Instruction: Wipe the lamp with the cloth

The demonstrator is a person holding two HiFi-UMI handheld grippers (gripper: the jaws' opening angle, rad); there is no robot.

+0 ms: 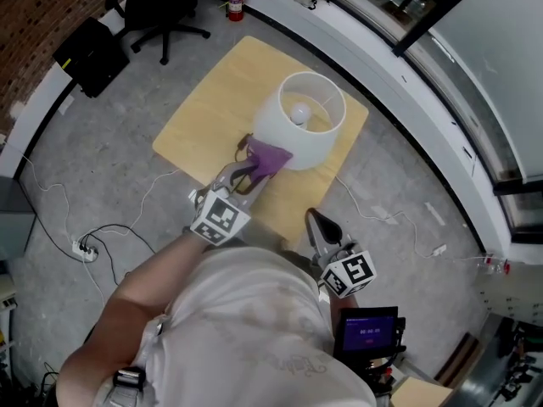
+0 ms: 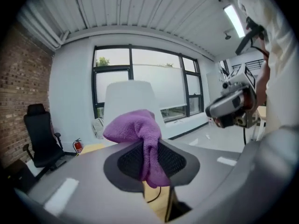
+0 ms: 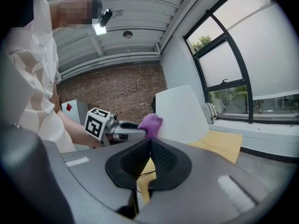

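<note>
Shirt (image 1: 254, 329), white, fills the bottom of the head view; beyond it the left gripper (image 1: 254, 166) reaches over the table (image 1: 212, 100), its jaws pinching a purple cloth (image 1: 273, 157) that presses against the near side of the lamp (image 1: 318, 138); the lamp stands upright on the table's far half, its bulb (image 1: 299, 113) showing through the open top; the right gripper (image 1: 318, 225) hangs at the table's near edge, apart from the lamp.

Jaws come first in the left gripper view; they are clamped on the cloth, which bunches above them and trails down between the pads (image 2: 128, 160); the lamp rises just behind the cloth; the right gripper hangs in the air at the right.

Jaws fill the foreground of the right gripper view too; they are pressed together with nothing between them; past them the left gripper holds the cloth against the lamp's left edge, with the table below.
</note>
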